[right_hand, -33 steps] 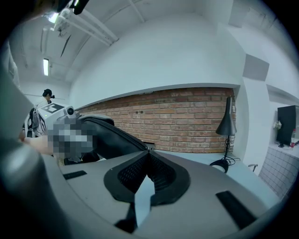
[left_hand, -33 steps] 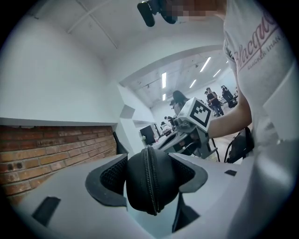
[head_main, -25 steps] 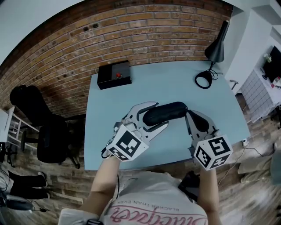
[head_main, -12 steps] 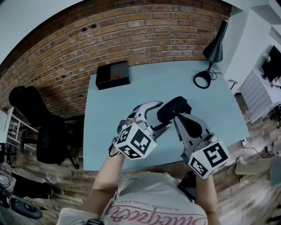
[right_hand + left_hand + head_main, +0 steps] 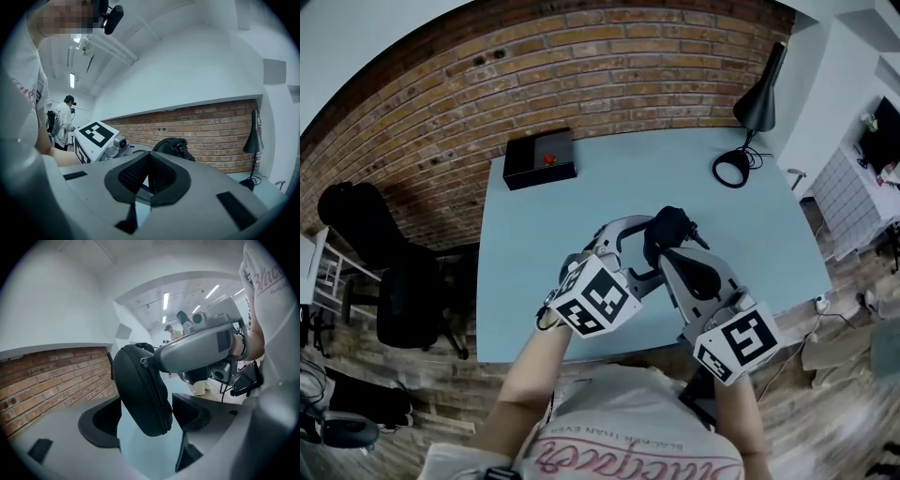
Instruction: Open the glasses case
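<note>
An office-like lab room: a brick wall behind a pale blue table, a desk lamp at its far right corner, a red-buttoned black box at its far left corner, an office chair beside its left edge, and ceiling strip lights.

- We record the glasses case as plain black.
- We find the table pale blue, with no pattern.
- The wall shows red-brown brick with lighter mortar lines.
- The box is black; its button is red.
- We note the lamp and the chair as black.
</note>
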`<state>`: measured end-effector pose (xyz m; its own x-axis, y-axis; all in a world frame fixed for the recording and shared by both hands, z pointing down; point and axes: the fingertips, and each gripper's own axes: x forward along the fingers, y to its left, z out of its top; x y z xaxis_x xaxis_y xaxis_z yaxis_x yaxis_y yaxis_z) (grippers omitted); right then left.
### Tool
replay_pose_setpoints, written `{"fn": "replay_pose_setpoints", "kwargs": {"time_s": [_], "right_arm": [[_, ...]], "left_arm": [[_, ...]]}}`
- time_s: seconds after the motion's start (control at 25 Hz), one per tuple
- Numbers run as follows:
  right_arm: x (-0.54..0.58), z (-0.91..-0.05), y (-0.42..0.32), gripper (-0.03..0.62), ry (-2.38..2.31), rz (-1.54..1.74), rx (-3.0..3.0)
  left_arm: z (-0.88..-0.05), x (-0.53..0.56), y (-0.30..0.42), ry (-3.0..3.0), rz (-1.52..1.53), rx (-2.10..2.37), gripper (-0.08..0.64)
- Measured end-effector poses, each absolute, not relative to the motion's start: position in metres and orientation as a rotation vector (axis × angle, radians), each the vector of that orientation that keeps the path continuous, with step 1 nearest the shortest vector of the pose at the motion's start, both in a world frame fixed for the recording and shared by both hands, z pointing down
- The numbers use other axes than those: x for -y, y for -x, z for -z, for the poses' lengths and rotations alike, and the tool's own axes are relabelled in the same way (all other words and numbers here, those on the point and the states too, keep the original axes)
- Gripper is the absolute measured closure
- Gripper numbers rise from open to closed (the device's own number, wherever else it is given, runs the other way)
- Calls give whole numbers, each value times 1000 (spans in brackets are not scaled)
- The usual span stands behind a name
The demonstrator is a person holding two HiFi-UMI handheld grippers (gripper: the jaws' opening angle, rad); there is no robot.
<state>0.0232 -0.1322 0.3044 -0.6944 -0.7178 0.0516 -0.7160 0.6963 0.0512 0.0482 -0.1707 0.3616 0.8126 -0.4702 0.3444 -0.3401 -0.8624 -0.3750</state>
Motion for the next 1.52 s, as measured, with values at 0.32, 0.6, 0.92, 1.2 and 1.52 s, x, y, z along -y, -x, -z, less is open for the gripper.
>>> {"fn": "replay_pose_setpoints", "kwargs": {"time_s": [0.32, 0.6, 0.92, 1.2, 1.52], "right_arm": [[134, -323, -22, 574, -1147, 19, 2746], [135, -324, -23, 574, -1179, 112, 2652], [140, -317, -39, 574, -1227, 196, 2580], [145, -312, -52, 572, -1227, 153, 2597], [148, -310, -64, 571, -1217, 69, 2645]], "left_arm": [[-363, 176, -48, 2755, 669, -655, 222], [-375, 179, -48, 2652, 807, -696, 242], [-374, 176, -47, 2585, 797, -661, 255], [-368, 168, -46, 2571, 721, -586, 255], [-350, 159, -40, 2590, 591, -517, 268]]}}
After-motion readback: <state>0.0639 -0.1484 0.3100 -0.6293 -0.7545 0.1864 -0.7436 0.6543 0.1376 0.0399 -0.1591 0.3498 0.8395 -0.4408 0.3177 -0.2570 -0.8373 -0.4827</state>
